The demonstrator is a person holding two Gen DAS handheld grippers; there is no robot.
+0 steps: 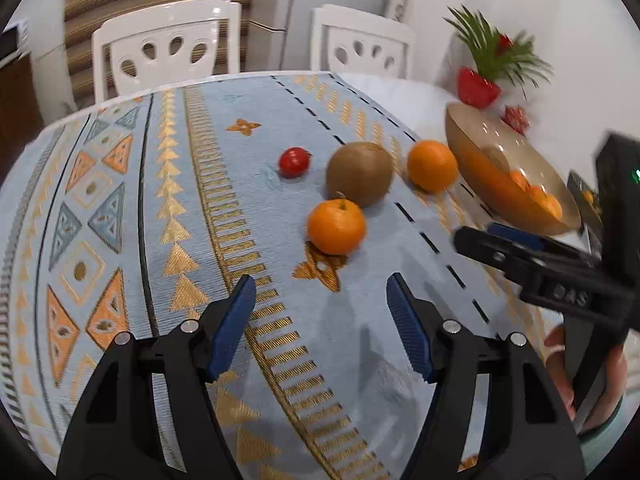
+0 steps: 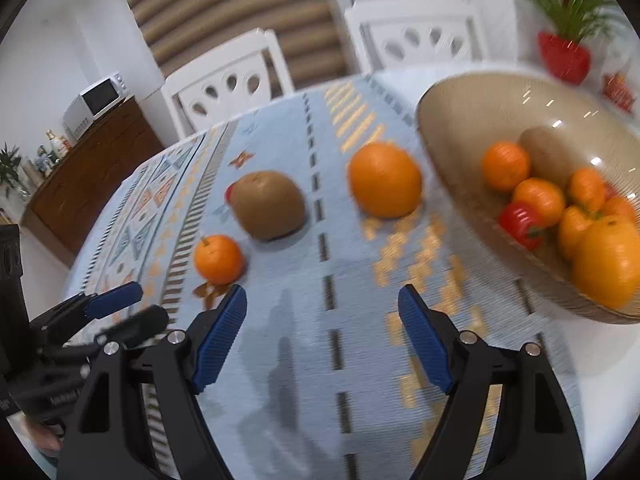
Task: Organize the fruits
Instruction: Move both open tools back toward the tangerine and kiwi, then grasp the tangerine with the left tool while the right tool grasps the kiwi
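tablecloth [image 1: 120, 200]: small orange [image 1: 337, 226] ahead of empty left gripper [image 1: 322, 320]

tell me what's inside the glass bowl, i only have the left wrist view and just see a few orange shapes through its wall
Observer: The right wrist view looks into the ribbed amber glass bowl. It holds several small orange tangerines, a brown fuzzy kiwi and a ridged red fruit.
Operator: anything big in there
Observer: Yes, a large orange lies at the near side of the bowl.
Operator: is the little red tomato still clear to grab from the right
Observer: From the right gripper, whose jaws stand open and empty, the small red round tomato is almost hidden behind the loose brown kiwi on the patterned blue tablecloth.
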